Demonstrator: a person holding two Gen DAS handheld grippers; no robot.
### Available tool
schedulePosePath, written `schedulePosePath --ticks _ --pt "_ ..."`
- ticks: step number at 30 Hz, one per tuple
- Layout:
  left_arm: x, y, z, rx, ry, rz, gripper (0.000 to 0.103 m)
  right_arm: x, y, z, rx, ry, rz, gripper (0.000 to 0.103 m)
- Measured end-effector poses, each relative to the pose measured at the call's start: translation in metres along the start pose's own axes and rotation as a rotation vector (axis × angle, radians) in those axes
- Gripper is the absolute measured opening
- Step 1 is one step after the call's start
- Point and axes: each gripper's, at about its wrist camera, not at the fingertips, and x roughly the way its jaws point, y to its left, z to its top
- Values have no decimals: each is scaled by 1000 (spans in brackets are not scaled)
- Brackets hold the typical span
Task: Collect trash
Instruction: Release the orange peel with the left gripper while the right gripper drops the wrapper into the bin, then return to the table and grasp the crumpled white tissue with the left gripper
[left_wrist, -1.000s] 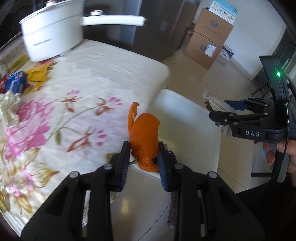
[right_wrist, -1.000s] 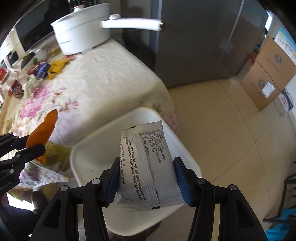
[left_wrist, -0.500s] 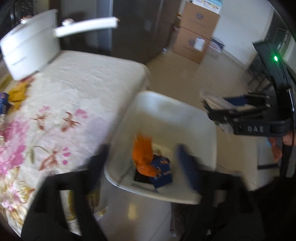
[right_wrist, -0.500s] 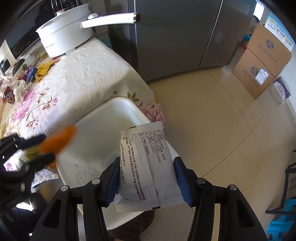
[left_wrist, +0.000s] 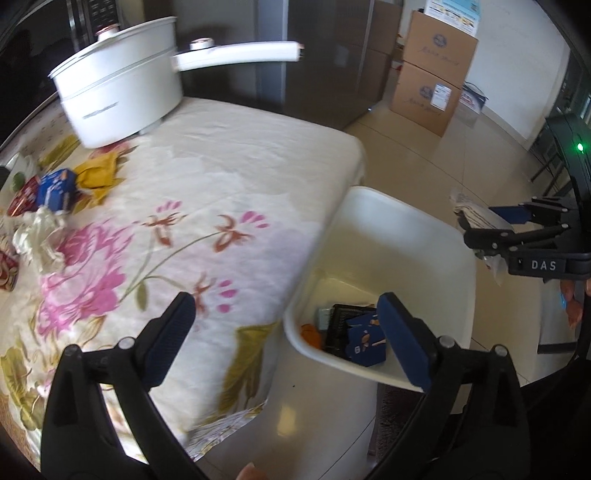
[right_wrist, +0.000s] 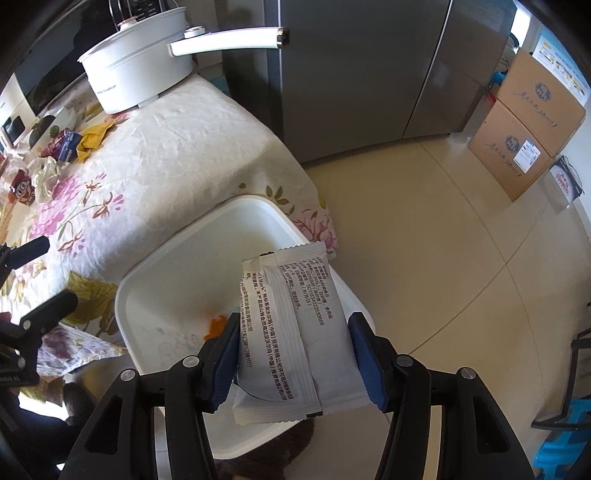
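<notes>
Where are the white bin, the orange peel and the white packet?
white bin (left_wrist: 413, 225), left wrist view, far inner wall
orange peel (left_wrist: 309, 334), left wrist view, its middle
white packet (right_wrist: 295, 325), right wrist view, printed back

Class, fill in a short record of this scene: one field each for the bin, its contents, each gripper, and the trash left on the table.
bin: white bin on the floor beside the table
contents: orange peel, blue box, a dark item
left gripper: jaws opening, nothing between them
right gripper: over the bin, jaws opening with a white wrapper between them
left on table: yellow wrapper, blue packet, white crumpled piece
other: white pot on the table
</notes>
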Motion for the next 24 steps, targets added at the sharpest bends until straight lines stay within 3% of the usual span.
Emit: schedulePosePath --ticks 3,16,24 --pt "-6 13 -2 -29 -3 9 99 -3 5 2 4 -14 6 80" --pt "-32 67 -11 -151 -8 47 99 -15 37 17 -26 -47 30 82" --pt "-58 134 -15 -295 -29 114 99 -27 78 40 -59 -92 65 84"
